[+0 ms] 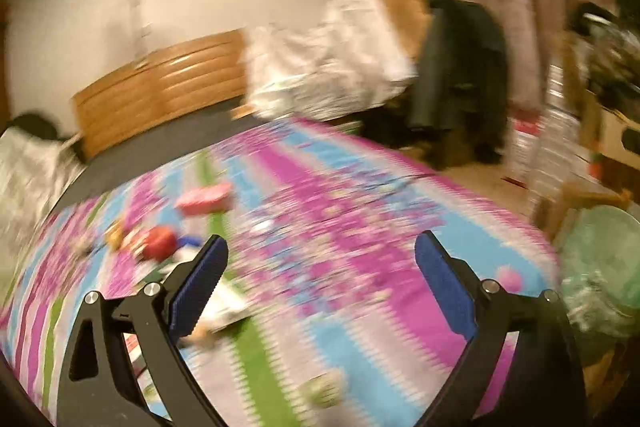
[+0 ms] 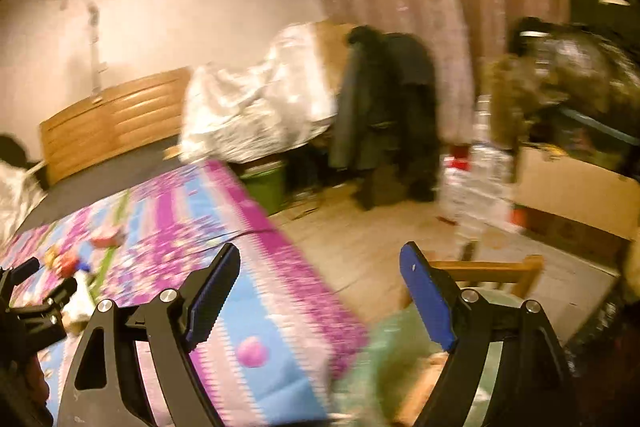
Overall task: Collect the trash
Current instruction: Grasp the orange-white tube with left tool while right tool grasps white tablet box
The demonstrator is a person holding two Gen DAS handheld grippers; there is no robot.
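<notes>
The views are blurred by motion. Loose trash lies on a pink, blue and green patterned cover (image 1: 360,211): a pink packet (image 1: 204,201), a red round piece (image 1: 160,241), a white wrapper (image 1: 226,303) and a small greenish scrap (image 1: 324,391). My left gripper (image 1: 322,239) hangs open over the cover, to the right of that litter, with nothing between its blue pads (image 1: 200,287). A pale green plastic bag (image 1: 600,267) sits off the cover's right edge. My right gripper (image 2: 320,251) is open above the bag (image 2: 384,355), empty. The left gripper (image 2: 46,279) shows at the left edge near the litter (image 2: 68,263).
A wooden slatted panel (image 1: 160,87) stands by the far wall. Beyond the cover are a bulky white bundle (image 1: 320,67) and a hanging dark coat (image 1: 456,67). On the floor are a green bin (image 2: 264,183), a pack of bottles (image 2: 476,183), a cardboard box (image 2: 572,195) and a wooden frame (image 2: 492,271).
</notes>
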